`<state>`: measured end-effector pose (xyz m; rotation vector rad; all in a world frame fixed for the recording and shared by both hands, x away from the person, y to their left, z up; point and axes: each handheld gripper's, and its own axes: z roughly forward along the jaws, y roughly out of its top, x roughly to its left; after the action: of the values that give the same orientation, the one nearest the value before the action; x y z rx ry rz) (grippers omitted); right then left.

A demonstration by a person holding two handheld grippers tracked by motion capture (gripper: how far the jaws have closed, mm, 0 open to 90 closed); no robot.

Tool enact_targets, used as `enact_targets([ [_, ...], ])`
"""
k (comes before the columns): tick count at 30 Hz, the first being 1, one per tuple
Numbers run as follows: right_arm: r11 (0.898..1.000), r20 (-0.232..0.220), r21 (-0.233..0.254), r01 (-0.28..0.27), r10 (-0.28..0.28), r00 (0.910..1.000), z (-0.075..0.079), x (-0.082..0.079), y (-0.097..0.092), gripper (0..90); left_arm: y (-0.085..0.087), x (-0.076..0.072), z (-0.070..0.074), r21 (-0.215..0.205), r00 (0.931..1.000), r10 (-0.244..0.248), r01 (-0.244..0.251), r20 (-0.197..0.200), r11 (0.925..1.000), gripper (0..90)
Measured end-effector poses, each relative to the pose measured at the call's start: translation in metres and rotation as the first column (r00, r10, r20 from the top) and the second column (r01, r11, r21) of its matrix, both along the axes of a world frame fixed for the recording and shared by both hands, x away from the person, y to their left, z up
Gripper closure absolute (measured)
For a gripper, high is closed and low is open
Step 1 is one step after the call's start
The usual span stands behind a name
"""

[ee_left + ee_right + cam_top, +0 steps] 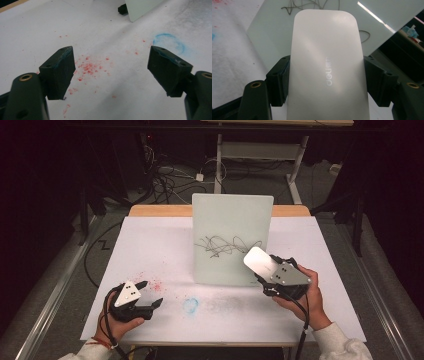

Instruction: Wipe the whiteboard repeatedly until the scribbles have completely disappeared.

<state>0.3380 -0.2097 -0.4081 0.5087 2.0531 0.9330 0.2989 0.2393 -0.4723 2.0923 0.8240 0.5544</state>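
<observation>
Right gripper (267, 270): jaws clamped on both long sides of a white rounded-rectangle plastic eraser block (259, 261) with "deli" printed on its face (327, 67). Eraser is held up off the table, its far end right at the lower right part of the upright pale-green whiteboard (231, 220); can't tell if it's actually touching the surface. Black scribble (225, 245) sits across the middle of the board, just left of and above the eraser. In the right gripper view the scribble (312, 5) shows just beyond the eraser's top edge.

Left gripper (150, 294): jaws spread wide, nothing between them, low over the white paper-covered table (150, 240) at front left, well apart from the board. Left gripper view: red speckles (88, 67) on the table between the jaws, blue smudged ring (168, 42) off to the right, board's bottom corner (140, 8) at the top.
</observation>
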Motion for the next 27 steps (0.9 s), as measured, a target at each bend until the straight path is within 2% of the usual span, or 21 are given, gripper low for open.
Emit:
enact_targets([
  [3, 1.0, -0.002, -0.002, 0.005, -0.005, 1.0, -0.001, 0.002, -0.002, 30.6, 0.0, 0.0, 0.0, -0.002, 1.0, -0.001, 0.001, -0.003, 1.0, 21.5],
  [6, 0.999, 0.016, -0.037, 0.028, -0.028, 0.9995, -0.005, 0.005, -0.002, 30.6, 0.0, 0.0, 0.0, -0.002, 1.0, -0.002, 0.002, -0.001, 1.0, 21.7],
  [11, 0.998, 0.025, -0.053, 0.04, -0.038, 0.999, -0.01, 0.007, -0.001, 30.6, 0.0, -0.001, 0.0, 0.005, 1.0, -0.003, 0.003, -0.004, 1.0, 22.4],
  [13, 0.998, 0.033, -0.056, 0.038, -0.037, 0.9988, -0.011, 0.008, 0.0, 30.6, -0.001, -0.001, 0.0, 0.007, 1.0, -0.004, 0.004, -0.005, 1.0, 22.4],
  [16, 0.995, 0.072, -0.09, 0.052, -0.046, 0.9964, -0.016, 0.007, 0.003, 30.6, -0.001, 0.0, 0.0, 0.008, 1.0, -0.005, 0.005, -0.004, 1.0, 22.4],
  [19, 0.994, 0.073, -0.095, 0.046, -0.039, 0.9966, -0.023, 0.008, 0.006, 30.7, -0.002, -0.001, 0.0, 0.012, 1.0, -0.008, 0.008, -0.002, 0.9999, 22.4],
  [22, 0.991, 0.071, -0.129, 0.047, -0.038, 0.9968, -0.034, 0.009, 0.013, 30.7, -0.003, -0.001, 0.0, 0.013, 1.0, -0.009, 0.009, 0.0, 0.9999, 22.4],
  [27, 0.984, 0.097, -0.169, 0.057, -0.041, 0.9944, -0.038, 0.009, 0.019, 30.7, -0.003, -0.001, 0.0, 0.014, 0.9999, -0.01, 0.01, 0.001, 0.9999, 22.4],
])
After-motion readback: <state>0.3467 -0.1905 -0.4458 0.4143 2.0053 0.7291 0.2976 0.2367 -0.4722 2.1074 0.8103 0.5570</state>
